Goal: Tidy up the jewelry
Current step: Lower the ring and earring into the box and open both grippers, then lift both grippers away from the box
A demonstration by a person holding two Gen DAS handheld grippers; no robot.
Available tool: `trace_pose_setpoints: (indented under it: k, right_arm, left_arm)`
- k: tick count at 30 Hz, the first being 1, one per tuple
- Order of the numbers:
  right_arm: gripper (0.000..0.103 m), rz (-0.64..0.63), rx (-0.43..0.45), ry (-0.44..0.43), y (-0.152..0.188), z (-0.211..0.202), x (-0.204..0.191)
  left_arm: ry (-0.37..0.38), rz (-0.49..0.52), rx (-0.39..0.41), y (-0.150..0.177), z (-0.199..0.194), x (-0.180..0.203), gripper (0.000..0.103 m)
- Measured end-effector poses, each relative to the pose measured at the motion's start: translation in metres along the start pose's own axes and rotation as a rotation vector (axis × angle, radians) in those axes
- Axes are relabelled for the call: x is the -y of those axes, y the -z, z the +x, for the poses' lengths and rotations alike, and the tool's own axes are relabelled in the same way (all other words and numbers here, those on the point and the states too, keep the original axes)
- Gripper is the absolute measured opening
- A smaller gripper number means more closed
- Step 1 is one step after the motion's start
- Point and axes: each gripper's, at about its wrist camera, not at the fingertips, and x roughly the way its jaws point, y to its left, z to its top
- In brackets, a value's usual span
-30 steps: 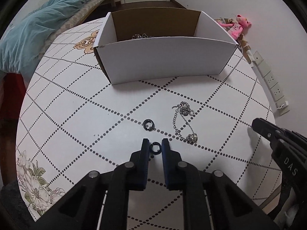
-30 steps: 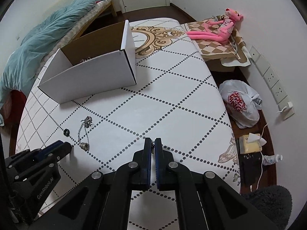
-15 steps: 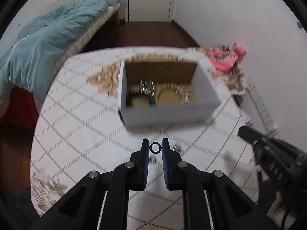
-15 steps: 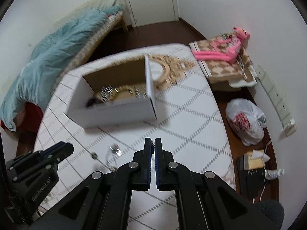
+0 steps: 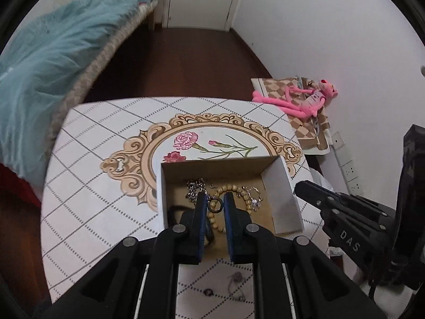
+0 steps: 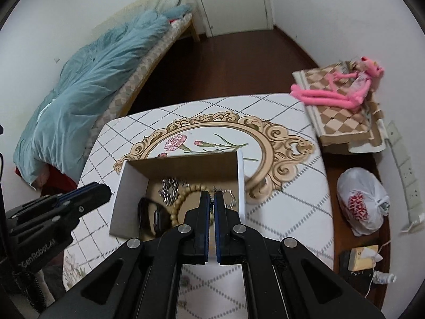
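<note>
My left gripper (image 5: 215, 205) is shut on a small dark ring (image 5: 215, 206) and holds it above the open white cardboard box (image 5: 283, 186). Inside the box lie a wooden bead bracelet (image 5: 233, 189), a silver chain (image 5: 195, 187) and a dark band (image 6: 152, 216). A second dark ring (image 5: 208, 291) and a silver bracelet (image 5: 236, 284) lie on the table near me, below the gripper. My right gripper (image 6: 212, 199) is shut and empty, held over the box's (image 6: 240, 183) right part.
The table (image 5: 93, 186) has a diamond-patterned cloth with a floral medallion. A bed with a teal duvet (image 6: 87, 90) stands at the left. A pink plush toy (image 6: 342, 90) lies on a checked box at the right; a plastic bag (image 6: 361, 202) sits on the floor.
My left gripper lifted the small ring off the table and carried it forward over the box. My right gripper rose and moved forward over the box too, staying shut.
</note>
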Motion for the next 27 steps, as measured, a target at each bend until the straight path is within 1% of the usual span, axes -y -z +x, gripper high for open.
trace_pose_setpoints:
  k: [2,4,5,7,8,9,10,11,12,13,14,16,17,18,19,20,21,22,23,24,26,27]
  right_arm:
    - [0.003,-0.002,-0.04,-0.015,-0.01,0.013,0.002]
    - [0.003,-0.007,-0.087,-0.028,-0.022,0.027,0.002]
    - [0.004,-0.007,-0.107,-0.028,-0.025,0.032,0.002]
    - [0.004,-0.01,-0.135,-0.021,-0.03,0.039,0.002]
    - [0.006,-0.01,-0.139,-0.016,-0.033,0.041,0.003]
    - [0.008,-0.005,-0.141,-0.015,-0.034,0.041,0.004]
    - [0.015,0.001,-0.139,-0.014,-0.035,0.041,0.005]
    - [0.023,0.004,-0.133,-0.01,-0.036,0.039,0.007]
    - [0.028,0.004,-0.125,0.0,-0.036,0.037,0.008]
    - [0.035,0.01,-0.12,-0.001,-0.036,0.035,0.009]
    - [0.038,0.016,-0.121,-0.006,-0.036,0.034,0.011]
    - [0.039,0.017,-0.117,0.016,-0.034,0.031,0.013]
    - [0.04,0.012,-0.113,0.027,-0.033,0.029,0.014]
    - [0.041,0.008,-0.108,0.044,-0.031,0.027,0.014]
    - [0.048,0.003,-0.104,0.06,-0.029,0.025,0.014]
    - [0.061,-0.006,-0.102,0.072,-0.027,0.024,0.013]
    - [0.067,-0.014,-0.1,0.085,-0.024,0.023,0.013]
    - [0.077,-0.022,-0.099,0.102,-0.021,0.022,0.012]
    - [0.083,-0.034,-0.098,0.123,-0.018,0.021,0.011]
    - [0.086,-0.044,-0.1,0.143,-0.014,0.022,0.009]
    - [0.098,-0.058,-0.115,0.179,-0.007,0.024,0.008]
    - [0.098,-0.063,-0.113,0.191,-0.003,0.024,0.007]
  left_arm:
    - [0.01,-0.018,-0.027,-0.009,0.008,-0.003,0.011]
    - [0.002,-0.038,-0.057,-0.016,0.015,-0.005,0.012]
    - [0.005,-0.046,-0.07,-0.019,0.018,-0.006,0.013]
    - [-0.013,-0.063,-0.095,-0.026,0.024,-0.01,0.02]
    - [-0.018,-0.062,-0.094,-0.028,0.024,-0.01,0.03]
    - [-0.037,-0.058,-0.084,-0.029,0.023,-0.01,0.051]
    - [-0.054,-0.056,-0.075,-0.03,0.021,-0.011,0.063]
    - [-0.066,-0.055,-0.064,-0.03,0.019,-0.012,0.08]
    - [-0.078,-0.054,-0.05,-0.03,0.017,-0.013,0.081]
    - [-0.092,-0.055,-0.042,-0.03,0.015,-0.016,0.081]
    - [-0.101,-0.06,-0.043,-0.031,0.015,-0.019,0.081]
    - [-0.129,-0.069,-0.046,-0.026,0.015,-0.027,0.081]
    - [-0.146,-0.073,-0.046,-0.025,0.015,-0.03,0.083]
    - [-0.162,-0.076,-0.047,-0.022,0.016,-0.033,0.093]
    - [-0.176,-0.076,-0.046,-0.02,0.016,-0.035,0.099]
    - [-0.186,-0.076,-0.043,-0.018,0.016,-0.037,0.103]
    - [-0.205,-0.078,-0.034,-0.014,0.015,-0.039,0.103]
    - [-0.22,-0.075,-0.027,-0.01,0.014,-0.041,0.103]
    - [-0.231,-0.072,-0.022,-0.008,0.013,-0.041,0.103]
    - [-0.238,-0.069,-0.019,-0.005,0.013,-0.041,0.103]
    - [-0.258,-0.062,-0.012,0.002,0.011,-0.042,0.103]
    - [-0.268,-0.059,-0.011,0.006,0.01,-0.041,0.103]
